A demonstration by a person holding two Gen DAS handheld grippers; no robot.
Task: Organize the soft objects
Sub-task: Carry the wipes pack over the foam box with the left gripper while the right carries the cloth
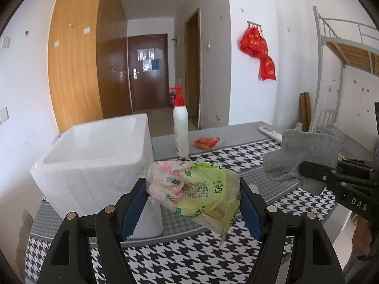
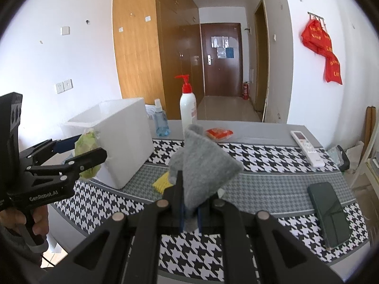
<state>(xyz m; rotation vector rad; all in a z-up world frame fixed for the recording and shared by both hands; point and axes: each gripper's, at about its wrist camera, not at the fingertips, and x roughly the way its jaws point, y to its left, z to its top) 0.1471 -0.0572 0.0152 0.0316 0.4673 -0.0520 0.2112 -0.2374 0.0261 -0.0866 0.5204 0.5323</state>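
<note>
Left wrist view: the left gripper (image 1: pixel 193 203) has its two blue-padded fingers clamped on one crinkled green tissue pack (image 1: pixel 196 189), held in the air just in front of the one white foam box (image 1: pixel 94 156). The pack's plastic wrap is printed with pink flowers; its lower corner hangs past the fingers.

In the right wrist view, the right gripper (image 2: pixel 189 210) pinches one fuzzy grey cloth (image 2: pixel 203 165), its fingers drawn close together on the folded fabric, which stands up in a cone shape above the table (image 2: pixel 272 179). The cloth hides most of one yellow ribbed item (image 2: pixel 161 184) lying on the mat behind it; what that item is cannot be made out.

The table carries a houndstooth mat in black, white and grey. On it lie one dark green phone (image 2: pixel 329 215), flat and glossy, and one white remote (image 2: pixel 308 148). Farther back stand one white pump bottle (image 2: pixel 187 104) with a red top, one small blue spray bottle (image 2: pixel 161 122), partly behind the box, and one flat orange packet (image 2: pixel 219 133). Two red bags (image 2: pixel 322 47) hang from wall hooks.
</note>
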